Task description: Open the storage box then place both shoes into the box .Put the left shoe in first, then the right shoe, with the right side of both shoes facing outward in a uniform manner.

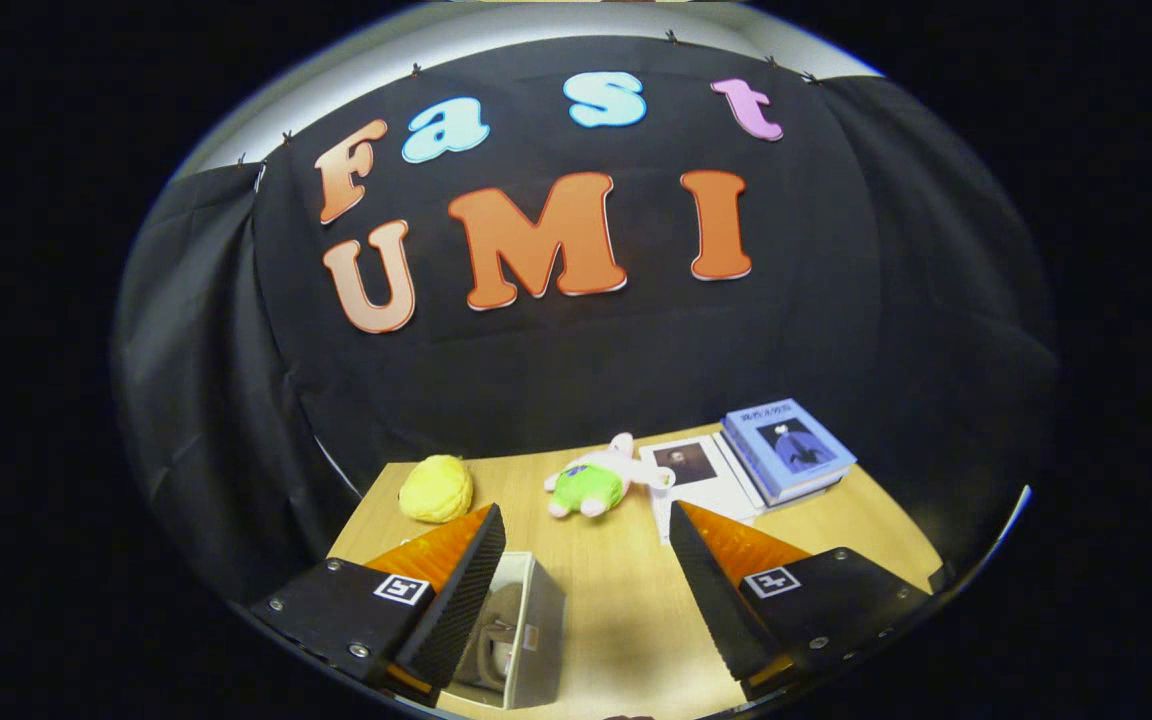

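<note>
My gripper is open, its two black ribbed fingers with orange backs spread wide above a wooden table. Just beside and partly under the left finger stands a white storage box, open at the top. Inside it I see a brownish-grey shoe, largely hidden by the finger. Nothing is between the fingers.
Beyond the fingers lie a yellow plush ball, a small plush toy in pink and green, a white booklet and a stack of blue books. The black cloth wall rises behind the table's far edge.
</note>
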A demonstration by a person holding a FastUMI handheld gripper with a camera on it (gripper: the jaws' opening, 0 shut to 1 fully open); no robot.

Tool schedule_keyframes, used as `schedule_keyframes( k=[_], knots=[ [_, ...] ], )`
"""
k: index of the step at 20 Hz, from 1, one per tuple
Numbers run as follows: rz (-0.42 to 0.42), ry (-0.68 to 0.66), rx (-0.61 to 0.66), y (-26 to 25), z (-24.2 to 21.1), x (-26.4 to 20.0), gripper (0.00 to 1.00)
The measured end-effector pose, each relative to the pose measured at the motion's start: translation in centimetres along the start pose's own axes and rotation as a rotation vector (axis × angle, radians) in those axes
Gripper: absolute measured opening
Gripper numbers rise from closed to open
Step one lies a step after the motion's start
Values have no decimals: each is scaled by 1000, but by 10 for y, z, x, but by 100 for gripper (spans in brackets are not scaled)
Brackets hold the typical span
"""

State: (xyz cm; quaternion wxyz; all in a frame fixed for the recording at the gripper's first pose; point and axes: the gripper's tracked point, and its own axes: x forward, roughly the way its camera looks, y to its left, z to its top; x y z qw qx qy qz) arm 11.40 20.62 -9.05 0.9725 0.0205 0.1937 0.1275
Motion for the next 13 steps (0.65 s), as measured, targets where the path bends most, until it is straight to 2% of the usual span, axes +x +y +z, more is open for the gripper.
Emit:
schedule_keyframes(
  k=[2,7,13],
  knots=[
    [-5,-56,-17,-15,31,-15,98],
    [-107,-267,-78,-69,115,-68,98],
    [-160,-404,-108,-100,148,-131,98]
  ],
)
